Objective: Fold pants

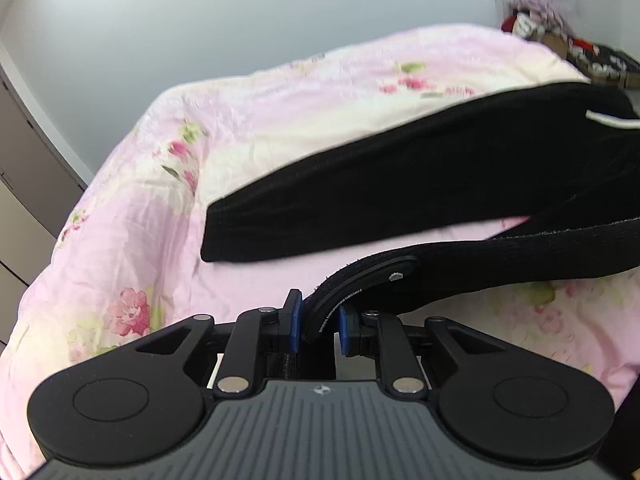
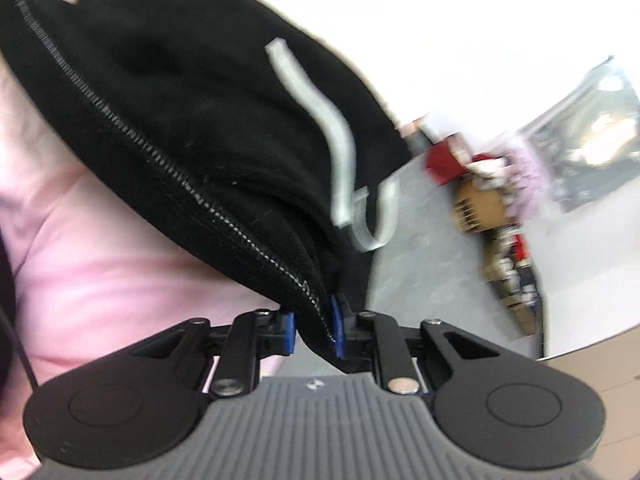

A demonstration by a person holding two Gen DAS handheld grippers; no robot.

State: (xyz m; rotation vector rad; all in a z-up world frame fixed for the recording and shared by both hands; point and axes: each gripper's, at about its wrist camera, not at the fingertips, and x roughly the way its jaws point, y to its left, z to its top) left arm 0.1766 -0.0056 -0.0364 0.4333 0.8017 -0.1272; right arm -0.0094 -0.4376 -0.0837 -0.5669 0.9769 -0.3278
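Pants (image 1: 420, 168): black, soft knit, with a pale drawstring (image 2: 320, 120) at the waist. Held off the bed (image 1: 280, 92) at two points and partly resting on it. One leg lay across the flowered pink bedcover, its hem end pointing toward the bed's left edge; the long axis ran left to right across the left view, rising toward the waist at the right.

Left tongs (image 1: 318, 326): narrow, pinched on a strip of the pants' fabric, seemingly the other leg's end, which ran off rightward just above the cover.

Right tongs (image 2: 314, 330): narrow, clamped on bunched fabric beside a stitched seam, near the drawstring and so likely the waist end.

Relation governing the next move: the free hem lay ahead and left of the left tongs, the nearer of the two; judged, the fold would carry one held end along that axis.

Background: grey wall, blurred clutter beyond the bed's far right corner.
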